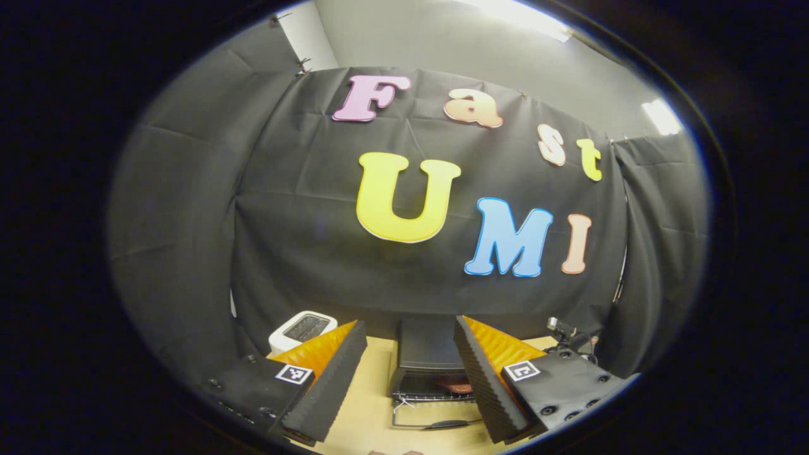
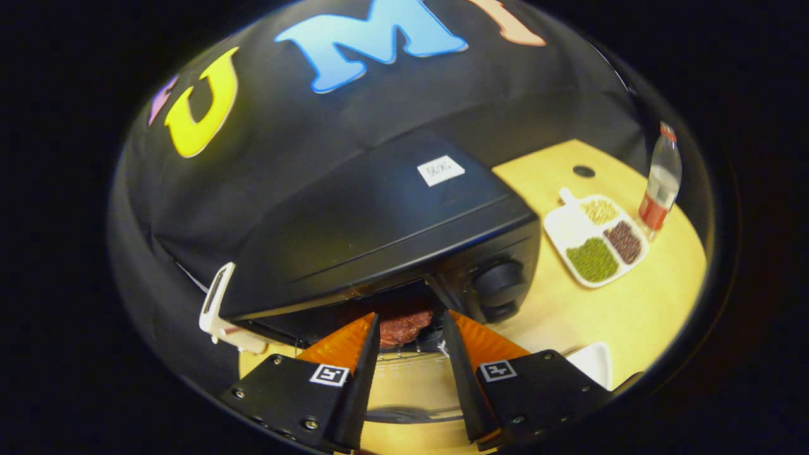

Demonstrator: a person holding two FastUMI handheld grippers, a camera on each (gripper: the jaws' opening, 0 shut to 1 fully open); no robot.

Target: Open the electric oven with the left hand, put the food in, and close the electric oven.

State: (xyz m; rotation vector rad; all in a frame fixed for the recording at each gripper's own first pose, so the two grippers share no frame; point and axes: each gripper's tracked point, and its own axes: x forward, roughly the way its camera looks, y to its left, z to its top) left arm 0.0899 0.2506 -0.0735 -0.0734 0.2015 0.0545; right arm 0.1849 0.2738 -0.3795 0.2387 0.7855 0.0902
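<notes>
Food [image 2: 404, 327] inside open oven [image 2: 379, 221], its white label [image 2: 440, 170] unreadable; both tongs spread wide, empty

Your left gripper [image 1: 411, 379] was up off the table [image 1: 373, 404] with its fingers [image 1: 335, 373] spread wide and nothing between them. Straight ahead through the gap sat the oven [image 1: 430, 360], well back by the black cloth, door [image 1: 436, 420] dropped flat toward you. You could just make out something reddish on the rack [image 1: 455, 387] inside. Off to the left a white toaster [image 1: 302, 330] stood on the table, and some small black gear [image 1: 569, 338] sat right of the oven.
</notes>
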